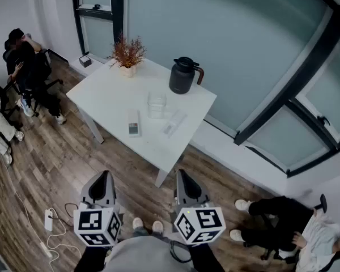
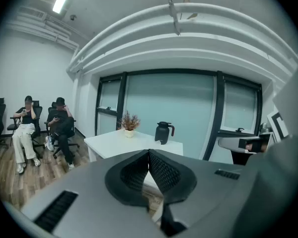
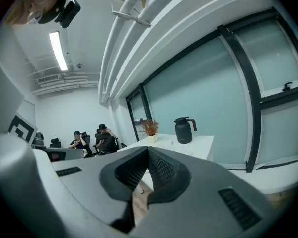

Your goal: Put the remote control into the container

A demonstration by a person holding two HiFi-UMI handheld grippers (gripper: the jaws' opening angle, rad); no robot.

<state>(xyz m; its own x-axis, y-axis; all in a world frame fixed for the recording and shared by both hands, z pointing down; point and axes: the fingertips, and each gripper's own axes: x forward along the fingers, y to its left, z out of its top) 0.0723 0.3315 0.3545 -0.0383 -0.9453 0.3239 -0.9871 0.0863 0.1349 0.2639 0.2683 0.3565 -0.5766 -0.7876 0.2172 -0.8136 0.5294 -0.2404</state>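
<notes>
Our left gripper [image 1: 103,179] and right gripper [image 1: 183,177] are both clenched and empty, well short of the table [image 1: 107,95]. The remote control [image 1: 134,122] lies flat at seven o'clock from the glass container [image 1: 156,104]. We should approach toward twelve o'clock, spread one claw early, and pinch its long edges.

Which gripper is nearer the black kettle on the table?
Right. The right gripper hangs short of the table, roughly in line with the kettle; the left gripper sits farther left.
</notes>
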